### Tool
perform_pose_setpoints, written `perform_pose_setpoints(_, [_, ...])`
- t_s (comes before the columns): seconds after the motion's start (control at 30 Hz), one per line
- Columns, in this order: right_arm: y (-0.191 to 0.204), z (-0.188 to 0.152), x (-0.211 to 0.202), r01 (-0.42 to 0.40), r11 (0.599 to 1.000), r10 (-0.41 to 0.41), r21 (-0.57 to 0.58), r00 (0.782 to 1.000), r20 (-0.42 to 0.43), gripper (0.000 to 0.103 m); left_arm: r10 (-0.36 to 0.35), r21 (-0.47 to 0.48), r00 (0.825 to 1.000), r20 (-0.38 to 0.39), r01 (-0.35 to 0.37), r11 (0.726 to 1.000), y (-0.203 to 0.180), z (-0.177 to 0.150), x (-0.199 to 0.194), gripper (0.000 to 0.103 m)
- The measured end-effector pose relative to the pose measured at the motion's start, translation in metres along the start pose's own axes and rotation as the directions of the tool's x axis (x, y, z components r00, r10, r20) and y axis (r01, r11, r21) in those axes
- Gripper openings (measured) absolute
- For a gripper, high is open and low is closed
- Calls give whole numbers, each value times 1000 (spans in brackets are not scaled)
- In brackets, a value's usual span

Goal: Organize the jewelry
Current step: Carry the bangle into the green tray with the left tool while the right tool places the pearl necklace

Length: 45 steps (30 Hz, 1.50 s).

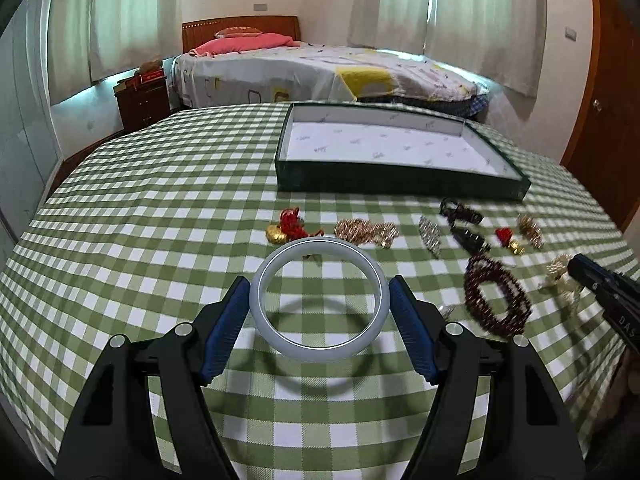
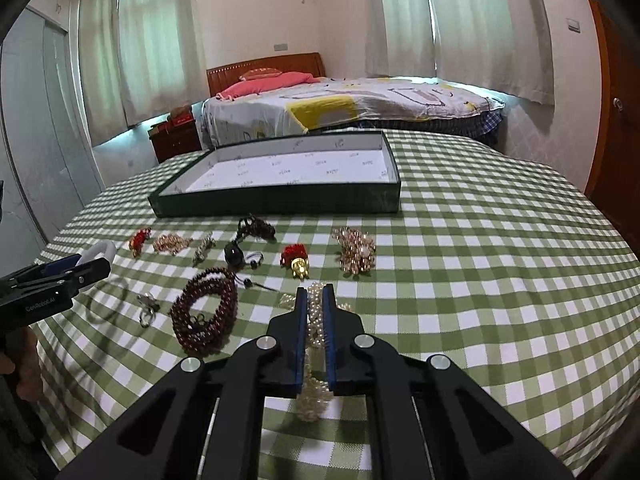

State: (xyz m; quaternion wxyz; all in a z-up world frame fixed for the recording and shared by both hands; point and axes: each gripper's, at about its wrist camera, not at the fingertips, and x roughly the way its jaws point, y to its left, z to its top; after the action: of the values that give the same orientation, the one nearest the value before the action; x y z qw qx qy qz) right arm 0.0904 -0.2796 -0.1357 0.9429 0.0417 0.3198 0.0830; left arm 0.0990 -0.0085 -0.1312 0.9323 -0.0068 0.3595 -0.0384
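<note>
Your left tool (image 1: 320, 312) clamps the pale grey-white stone bangle (image 1: 319, 299) across its width, one blue pad on each side of the ring. Its shadow falls apart from it on the green-and-white checked desk (image 1: 160, 220), so you seem to have it lifted clear, presumably to carry it to the shallow dark green tray with the white printed lining (image 1: 400, 190), which stands empty beyond the row of jewellery.

Your right tool (image 2: 316, 300) is pinched narrow on the cream pearl strand (image 2: 314, 396), which bunches between the pads and hangs loose below them; a tight pinch suits something that limp.

Nearer than the tray, the dark red beaded bracelet coil (image 2: 204, 312), the gold chain heap (image 1: 366, 232) and the red tasselled gold charm (image 2: 296, 260) lie untouched.
</note>
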Motion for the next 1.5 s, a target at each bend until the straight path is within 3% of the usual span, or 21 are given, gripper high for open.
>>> perform_pose_setpoints(0.63, [6,37,-23,-26,1000,24,14,995,94,8,-4,-6,998,67,5,1000,-5,35,-20,69])
perform_pose_setpoints(0.9, [6,87,-19,-38,999,36,3,984,175,8,-19,-2,994,104,19,1000,-14,73,-12,69])
perform_pose_setpoints(1.13, [5,139,11,-38,999,45,-34,974,221,8,-37,-33,993,116,41,999,-18,122,20,69])
perform_pose_setpoints(1.3, [-2,155,50,-34,999,41,-41,981,191,8,-24,-40,994,107,28,999,-21,145,58,69])
perform_pose_setpoints(1.5, [-16,145,98,-15,1000,16,-14,996,83,8,-38,-57,999,-18,37,998,-23,143,122,69])
